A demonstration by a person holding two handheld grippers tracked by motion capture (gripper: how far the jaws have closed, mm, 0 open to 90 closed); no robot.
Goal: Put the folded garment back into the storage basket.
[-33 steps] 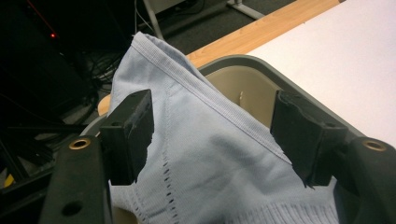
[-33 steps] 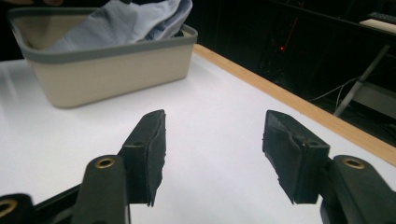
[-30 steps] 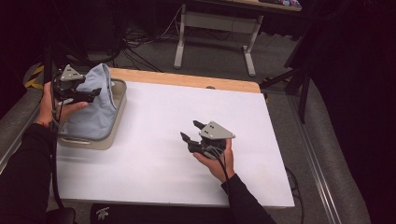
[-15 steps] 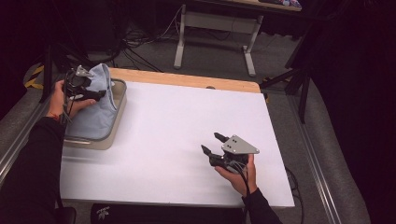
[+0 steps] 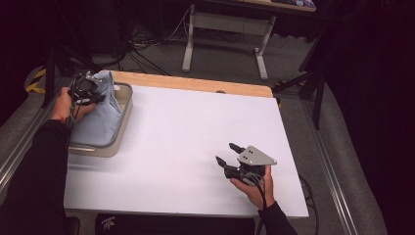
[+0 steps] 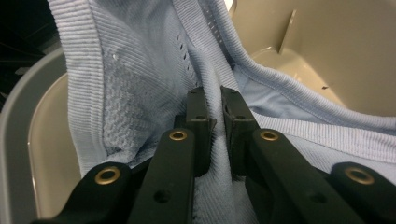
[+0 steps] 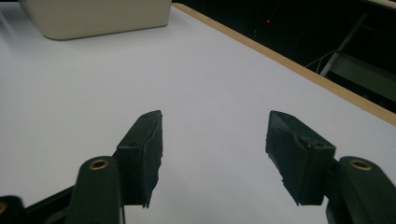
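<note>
**K:** White tabletop (image 5: 181,147) takes most of the high view, wooden strip along its far edge. Bare across the middle, so lots of room to drag fabric out flat.

**M:** And the bin?

**K:** Beige plastic tub (image 5: 125,105), upper left of the frame, at the table's left edge. Light-blue knit garment (image 5: 100,120) is heaped in it and peaks above the rim. Ribbed hems visible in the left gripper view (image 6: 280,88).

**M:** Left tool state?

**K:** Left gripper (image 5: 87,89) sits at the top of the heap. Jaws have just been closing and now pinch a fold of the knit (image 6: 215,126) between the pads. Grip is high on the fabric, probably so it lifts clear of the tub wall.

**M:** Right one?

**K:** Right gripper (image 5: 229,152), lower right of the frame, low over the bare table and well apart from the tub. Jaws spread moderately, nothing between them (image 7: 215,154). Looks parked to catch the garment once it comes across.

**M:** Snags?

**K:** Tub rim is the one edge to clear. Table edge is just beside the right hand.
</note>
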